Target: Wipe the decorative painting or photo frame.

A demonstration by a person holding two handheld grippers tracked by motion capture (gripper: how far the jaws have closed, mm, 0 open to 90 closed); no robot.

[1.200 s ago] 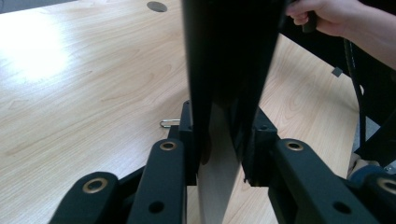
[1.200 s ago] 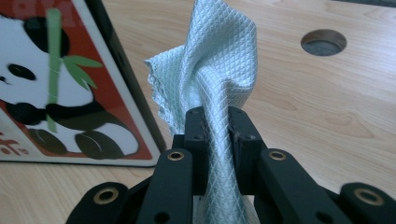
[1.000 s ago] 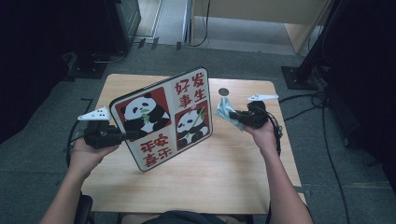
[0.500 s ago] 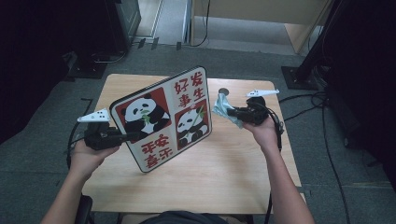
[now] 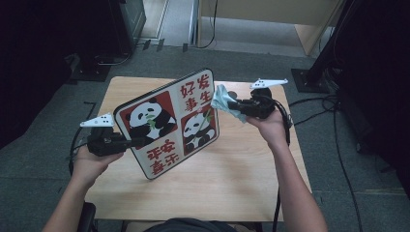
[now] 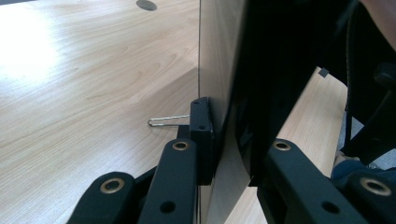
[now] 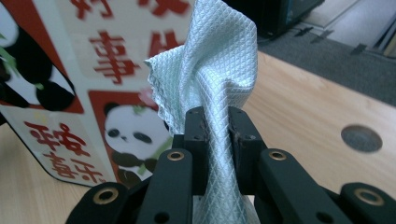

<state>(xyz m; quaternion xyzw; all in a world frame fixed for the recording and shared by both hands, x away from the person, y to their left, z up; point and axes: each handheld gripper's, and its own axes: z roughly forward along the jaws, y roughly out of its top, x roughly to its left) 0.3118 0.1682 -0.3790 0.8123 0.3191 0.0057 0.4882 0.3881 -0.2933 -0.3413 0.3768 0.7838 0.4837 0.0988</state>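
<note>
Wiping not yet begun: left tool (image 5: 126,141) clamps the panda board (image 5: 169,123) at center frame; right tool (image 5: 238,106) pinches the cloth (image 5: 223,99) beside its upper-right edge.

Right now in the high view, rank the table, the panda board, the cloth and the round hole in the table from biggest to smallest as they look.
1. Table, largest.
2. Panda board, though it is held up closer to the camera, which enlarges it.
3. Cloth, bunched in the right gripper, so its full size is hidden.
4. Round hole, partly covered, smallest.
</note>
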